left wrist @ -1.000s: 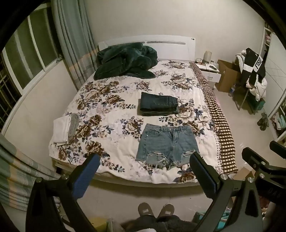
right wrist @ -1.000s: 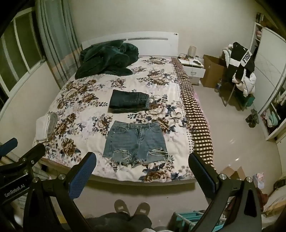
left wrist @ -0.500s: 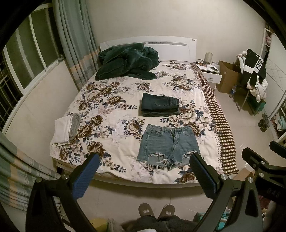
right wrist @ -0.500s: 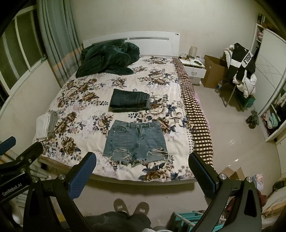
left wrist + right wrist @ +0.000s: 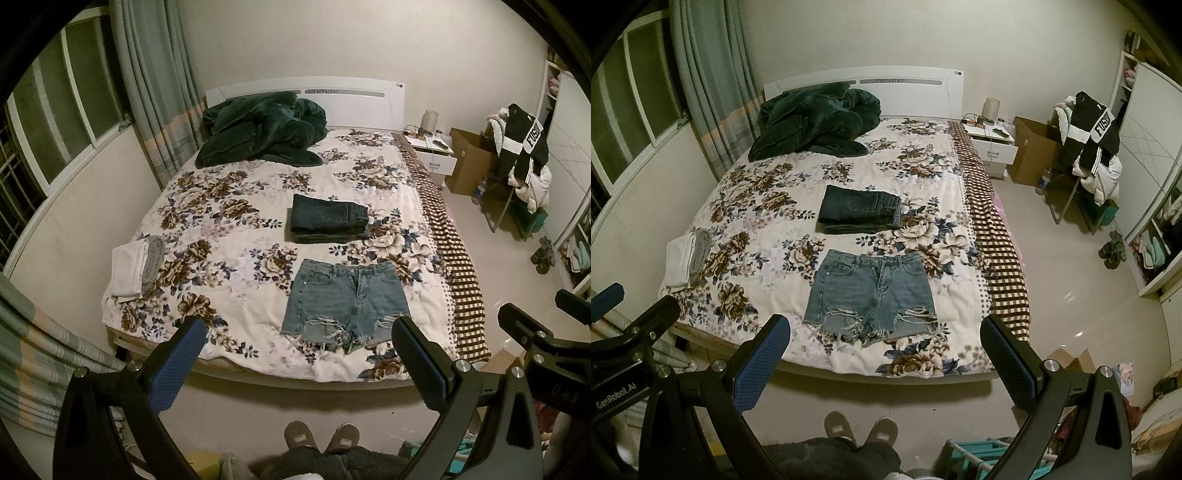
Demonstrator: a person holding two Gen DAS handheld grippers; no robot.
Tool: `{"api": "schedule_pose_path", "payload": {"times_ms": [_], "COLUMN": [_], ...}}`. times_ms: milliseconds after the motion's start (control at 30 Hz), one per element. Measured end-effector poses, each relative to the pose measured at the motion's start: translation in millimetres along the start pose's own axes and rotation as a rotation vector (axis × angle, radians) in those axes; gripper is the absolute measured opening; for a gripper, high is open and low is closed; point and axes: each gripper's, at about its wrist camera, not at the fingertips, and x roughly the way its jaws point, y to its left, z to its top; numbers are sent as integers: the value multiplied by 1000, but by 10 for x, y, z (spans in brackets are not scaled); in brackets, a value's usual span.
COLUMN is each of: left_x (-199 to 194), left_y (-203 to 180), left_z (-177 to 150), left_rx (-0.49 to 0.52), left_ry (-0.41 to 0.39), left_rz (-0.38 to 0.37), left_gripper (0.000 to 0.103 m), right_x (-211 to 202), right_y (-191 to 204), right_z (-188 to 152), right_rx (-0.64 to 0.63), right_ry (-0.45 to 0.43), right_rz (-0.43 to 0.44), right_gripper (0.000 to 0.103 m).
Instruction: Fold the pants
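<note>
Clearly, both the left gripper (image 5: 295, 362) and right gripper (image 5: 884, 354) hang with fingers spread wide, holding nothing, while the denim shorts (image 5: 345, 301) lie flat at twelve o'clock on the floral bed (image 5: 229, 266), folded dark jeans (image 5: 328, 218) just beyond.

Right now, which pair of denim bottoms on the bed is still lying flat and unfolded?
The light-blue ripped shorts nearest the bed's foot; they lie spread open, waistband and both frayed leg hems showing. The dark jeans behind them are a folded stack.

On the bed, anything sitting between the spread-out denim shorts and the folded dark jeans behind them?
Nothing. In both wrist views only a bare strip of floral bedspread separates the denim shorts from the folded dark jeans.
</note>
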Motion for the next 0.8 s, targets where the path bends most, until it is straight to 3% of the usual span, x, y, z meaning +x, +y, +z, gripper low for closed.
{"api": "schedule_pose_path", "payload": {"times_ms": [800], "left_x": [-29], "left_y": [3], "left_z": [10], "left_rx": [0], "left_ry": [-8], "left_rz": [2], "left_gripper": [103], "right_x": [1], "right_y": [-2], "right_z": [-1], "right_rx": [1], "right_ry": [-1], "right_rz": [1], "right_gripper": [103]}}
